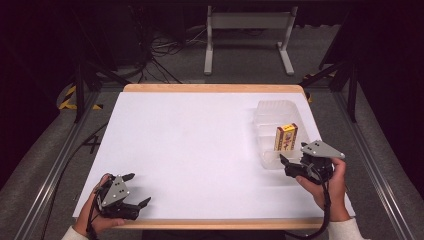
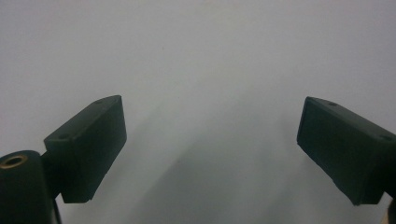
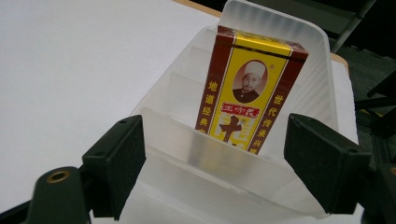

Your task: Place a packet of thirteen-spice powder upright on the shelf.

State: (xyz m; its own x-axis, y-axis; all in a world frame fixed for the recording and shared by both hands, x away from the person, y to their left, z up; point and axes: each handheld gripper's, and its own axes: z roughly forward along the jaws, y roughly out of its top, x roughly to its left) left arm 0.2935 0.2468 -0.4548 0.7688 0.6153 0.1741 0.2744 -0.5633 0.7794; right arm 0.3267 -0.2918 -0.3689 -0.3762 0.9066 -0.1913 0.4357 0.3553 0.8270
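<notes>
A clear plastic tiered holder (image 1: 274,122) lies at the right of the white table. A red and yellow box (image 1: 286,137) with a printed portrait stands upright in one of its slots. In the right gripper view the box (image 3: 247,100) rises behind the holder's front wall (image 3: 205,154). My right gripper (image 1: 291,161) is open at the holder's near end, its jaws spread wider than the holder. Nothing is between them. My left gripper (image 1: 136,189) is open at the table's near left corner, and its view (image 2: 212,154) faces bare white surface.
The white table surface (image 1: 190,145) has a wooden edge at front and back. Beyond the far edge stand a grey metal frame (image 1: 247,37) and loose cables (image 1: 160,50) on the floor. Dark stands flank the table.
</notes>
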